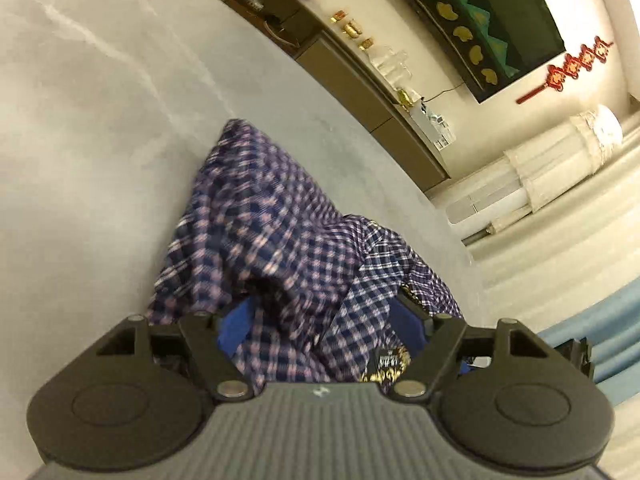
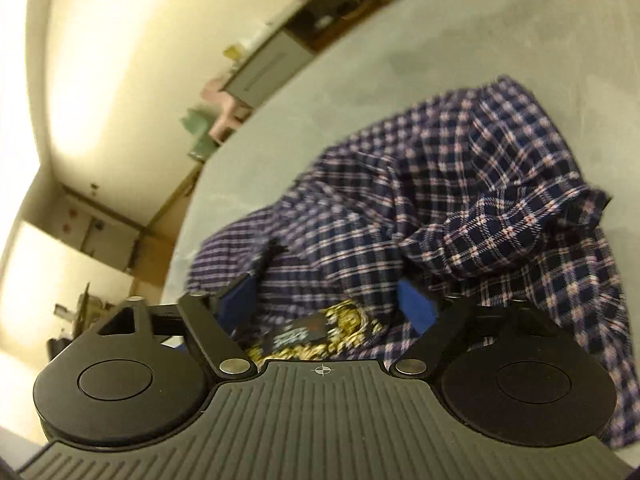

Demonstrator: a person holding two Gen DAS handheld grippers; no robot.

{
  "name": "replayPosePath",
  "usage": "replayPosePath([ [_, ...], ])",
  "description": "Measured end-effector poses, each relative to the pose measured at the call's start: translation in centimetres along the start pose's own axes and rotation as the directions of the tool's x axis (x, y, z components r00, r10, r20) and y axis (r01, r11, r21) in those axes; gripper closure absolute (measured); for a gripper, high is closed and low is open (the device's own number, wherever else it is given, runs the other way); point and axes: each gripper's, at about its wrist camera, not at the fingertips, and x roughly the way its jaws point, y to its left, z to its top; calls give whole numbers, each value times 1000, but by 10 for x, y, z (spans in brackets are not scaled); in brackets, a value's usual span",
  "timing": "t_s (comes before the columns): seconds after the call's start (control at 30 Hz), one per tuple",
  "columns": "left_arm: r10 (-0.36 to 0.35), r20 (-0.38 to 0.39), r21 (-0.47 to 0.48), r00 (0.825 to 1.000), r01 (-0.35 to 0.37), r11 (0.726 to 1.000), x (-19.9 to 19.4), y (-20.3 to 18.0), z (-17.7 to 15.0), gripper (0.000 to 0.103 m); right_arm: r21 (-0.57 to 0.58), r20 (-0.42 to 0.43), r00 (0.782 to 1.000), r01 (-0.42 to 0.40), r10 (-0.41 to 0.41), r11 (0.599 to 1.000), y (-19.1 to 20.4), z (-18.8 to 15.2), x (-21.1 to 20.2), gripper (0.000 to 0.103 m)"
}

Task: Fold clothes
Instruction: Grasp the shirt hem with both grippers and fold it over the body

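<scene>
A navy plaid shirt (image 1: 260,216) with pink and white lines lies bunched on a grey table (image 1: 100,140). It drapes over my left gripper (image 1: 320,320), whose blue pads (image 1: 234,328) stand wide apart with cloth and a black and gold label (image 1: 386,364) between them. In the right wrist view the same shirt (image 2: 460,184) is heaped over my right gripper (image 2: 328,300). Its blue pads (image 2: 416,308) are also spread wide, with the gold label (image 2: 320,332) between them. Neither gripper pinches the cloth.
A long sideboard (image 1: 360,64) with small gold items runs behind the table. A dark framed screen (image 1: 500,12) and a red hanging ornament (image 1: 568,68) are on the wall. The table's curved edge (image 2: 192,200) lies left of the shirt.
</scene>
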Motion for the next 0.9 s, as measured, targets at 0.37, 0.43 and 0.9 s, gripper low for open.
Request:
replayPosePath([
  [0.37,32,40,133,999,-37,990,2,-24,8,100,-179,64,998,-1,13,984,22,-4,-14,99],
  [0.43,-7,57,108,998,1,994,-18,-24,8,101,-212,73,996,-40,57,976,28,-15,-33,99],
  [0.9,130,-30,79,991,-127,989,-42,8,-9,96,-269,26,998,64,-59,961,21,-75,-90,56],
])
